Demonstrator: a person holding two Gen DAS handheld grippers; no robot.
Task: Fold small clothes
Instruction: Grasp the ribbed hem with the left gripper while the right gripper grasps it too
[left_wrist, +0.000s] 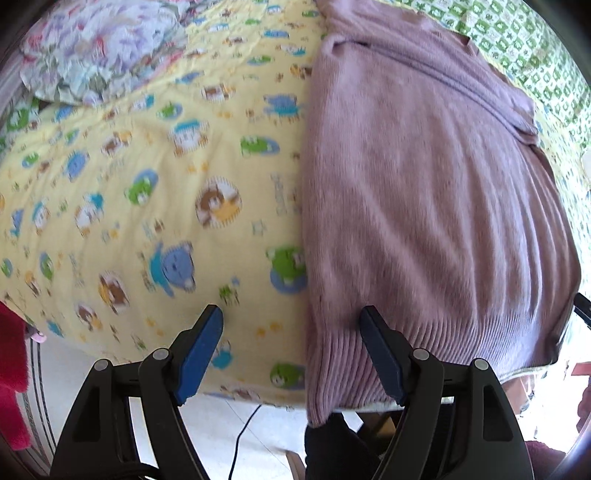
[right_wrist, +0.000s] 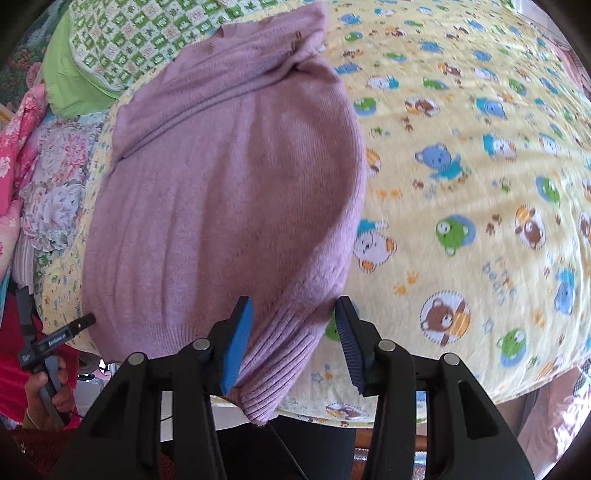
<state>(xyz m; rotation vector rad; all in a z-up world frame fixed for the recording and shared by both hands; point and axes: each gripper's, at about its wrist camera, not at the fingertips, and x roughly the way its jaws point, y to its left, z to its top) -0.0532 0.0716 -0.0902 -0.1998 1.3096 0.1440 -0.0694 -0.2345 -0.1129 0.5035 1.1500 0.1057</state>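
Left tongs (left_wrist: 291, 328) wide open, empty, straddling left hem corner of mauve sweater (left_wrist: 424, 192) lying flat on bed quilt (left_wrist: 147, 184). Right tongs (right_wrist: 295, 321) half open over right hem corner, unclamped. We'd pinch both ribbed corners evenly, then fold upward.

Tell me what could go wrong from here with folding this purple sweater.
1. The sweater hem hangs over the bed's near edge, so a tug toward the person could drag it off the yellow blanket.
2. Both grippers are open over the ribbed hem corners: the left gripper straddles one edge, the right gripper the other. Uneven bites could skew the fold.
3. The jaws could catch the blanket too and lift it with the knit.
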